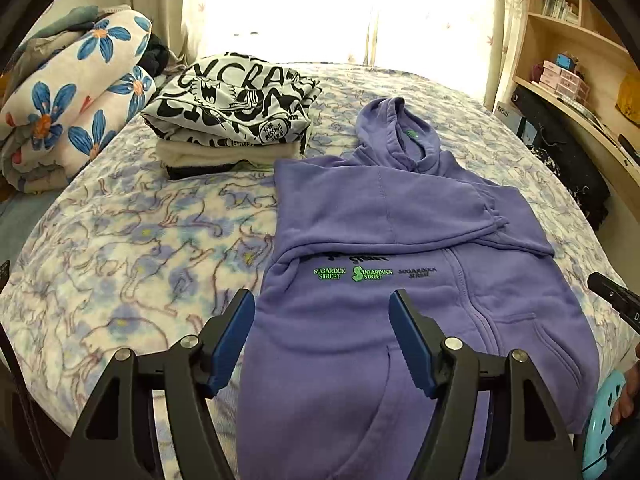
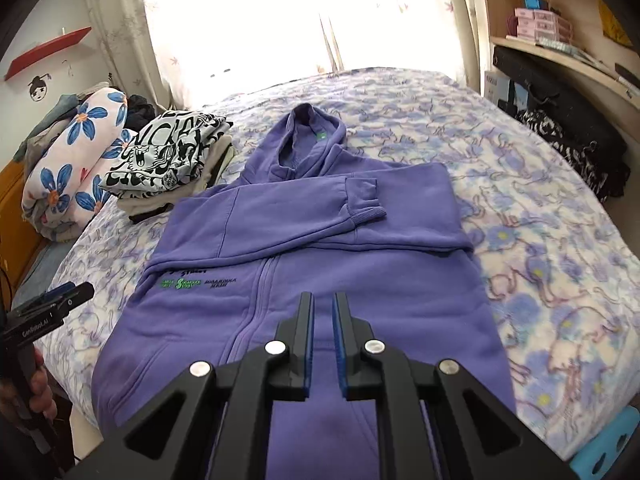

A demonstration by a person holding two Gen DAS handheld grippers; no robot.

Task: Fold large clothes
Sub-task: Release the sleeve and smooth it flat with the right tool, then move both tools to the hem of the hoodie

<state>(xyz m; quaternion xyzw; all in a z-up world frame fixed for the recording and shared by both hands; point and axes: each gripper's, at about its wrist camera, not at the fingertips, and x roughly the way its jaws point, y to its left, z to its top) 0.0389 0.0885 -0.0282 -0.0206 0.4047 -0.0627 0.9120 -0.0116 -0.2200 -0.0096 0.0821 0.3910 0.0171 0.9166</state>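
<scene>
- Left wrist view looks forward from the bed's near edge, low over the purple hoodie (image 1: 400,240), facing the window.
- Right wrist view sits just beside it, facing likewise; both share the hoodie and the folded stack (image 2: 168,160).

Purple hoodie (image 2: 320,280) flat; sleeves crossed

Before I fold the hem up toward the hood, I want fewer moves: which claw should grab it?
Left, probably. The left claw is open over the purple hoodie near its hem; the right claw hovers nearly closed, holding nothing.

"SUGARDUCK STREET" on purple hoodie (image 1: 400,240)
</scene>
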